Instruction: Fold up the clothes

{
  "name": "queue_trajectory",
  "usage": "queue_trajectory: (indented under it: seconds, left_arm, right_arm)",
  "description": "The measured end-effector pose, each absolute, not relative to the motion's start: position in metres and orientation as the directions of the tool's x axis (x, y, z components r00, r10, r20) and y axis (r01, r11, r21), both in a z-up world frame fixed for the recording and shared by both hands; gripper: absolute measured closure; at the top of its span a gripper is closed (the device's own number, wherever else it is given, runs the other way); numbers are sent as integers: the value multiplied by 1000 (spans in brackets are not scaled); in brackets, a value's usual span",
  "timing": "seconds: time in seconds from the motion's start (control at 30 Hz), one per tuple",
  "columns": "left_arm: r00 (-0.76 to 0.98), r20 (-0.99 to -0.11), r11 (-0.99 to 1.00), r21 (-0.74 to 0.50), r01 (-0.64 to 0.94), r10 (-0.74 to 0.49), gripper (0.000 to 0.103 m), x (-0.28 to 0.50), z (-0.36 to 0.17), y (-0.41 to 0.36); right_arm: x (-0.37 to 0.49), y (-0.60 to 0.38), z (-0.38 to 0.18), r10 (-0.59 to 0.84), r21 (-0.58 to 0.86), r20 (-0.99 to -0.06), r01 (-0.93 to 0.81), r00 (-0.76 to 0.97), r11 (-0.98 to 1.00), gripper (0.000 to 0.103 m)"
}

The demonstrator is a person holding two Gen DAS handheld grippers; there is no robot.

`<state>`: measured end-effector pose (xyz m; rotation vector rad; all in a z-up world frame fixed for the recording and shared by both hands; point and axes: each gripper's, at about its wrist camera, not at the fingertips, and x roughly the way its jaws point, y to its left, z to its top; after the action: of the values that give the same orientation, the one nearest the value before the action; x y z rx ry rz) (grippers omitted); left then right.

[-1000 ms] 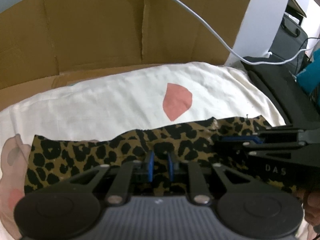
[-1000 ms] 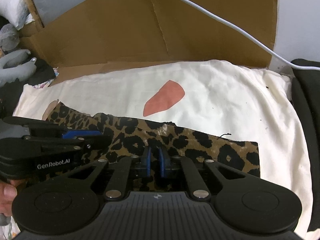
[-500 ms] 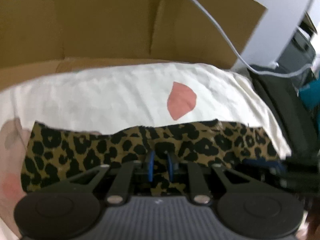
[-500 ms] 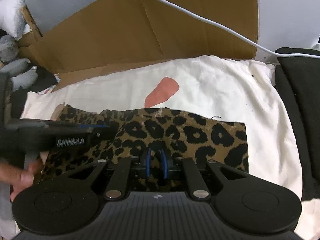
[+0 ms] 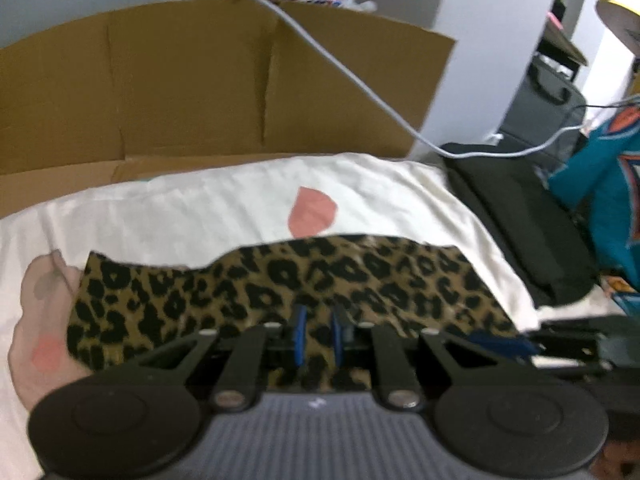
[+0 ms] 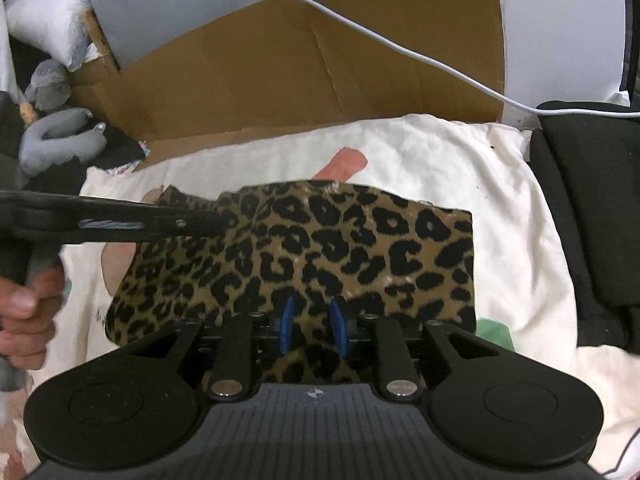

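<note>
A leopard-print cloth (image 5: 280, 284) lies across a white sheet (image 5: 200, 216), its far edge just touching a pink patch (image 5: 312, 214). My left gripper (image 5: 317, 334) is shut on the cloth's near part, the fabric pinched between its blue pads and the jaws closing a little. In the right wrist view the same cloth (image 6: 320, 248) spreads wide in front of my right gripper (image 6: 312, 328). Its jaws are opening: the pads stand apart and the fabric between them is loose. The left gripper (image 6: 180, 224) reaches in from the left over the cloth, with a hand (image 6: 24, 308) behind it.
A brown cardboard sheet (image 5: 180, 92) stands behind the white sheet, with a white cable (image 5: 360, 84) hanging across it. A black bag (image 6: 580, 200) borders the sheet on the right, a teal garment (image 5: 612, 200) beyond it. A grey plush toy (image 6: 56, 136) lies far left.
Both grippers moved away from me and up with the cloth, so its leopard face now reaches the pink patch. The right gripper's pads have spread apart; the left pads kept their grip.
</note>
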<state>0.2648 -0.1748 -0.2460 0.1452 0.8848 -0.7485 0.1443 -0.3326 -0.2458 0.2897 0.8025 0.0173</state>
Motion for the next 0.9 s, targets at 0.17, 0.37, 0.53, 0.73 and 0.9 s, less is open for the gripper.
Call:
queue_trajectory:
  seconds: [0.17, 0.37, 0.53, 0.73, 0.9]
  left_arm:
    - [375, -747, 718, -191, 670, -549, 89, 236, -248, -163]
    - [369, -746, 692, -166, 702, -554, 89, 204, -254, -155]
    - [359, -771, 685, -135, 716, -527, 91, 187, -270, -158]
    - [380, -814, 678, -23, 734, -439, 91, 184, -298, -166]
    - [386, -817, 697, -27, 717, -429, 98, 195, -300, -156]
  right_arm:
    - [134, -323, -243, 125, 248, -703, 77, 700, 966, 76]
    - [119, -295, -239, 141, 209, -689, 9, 711, 978, 76]
    - [111, -275, -247, 141, 159, -714, -37, 686, 987, 76]
    - [114, -275, -264, 94, 102, -763, -24, 640, 995, 77]
    - [114, -292, -267, 55, 77, -773, 8, 632, 997, 77]
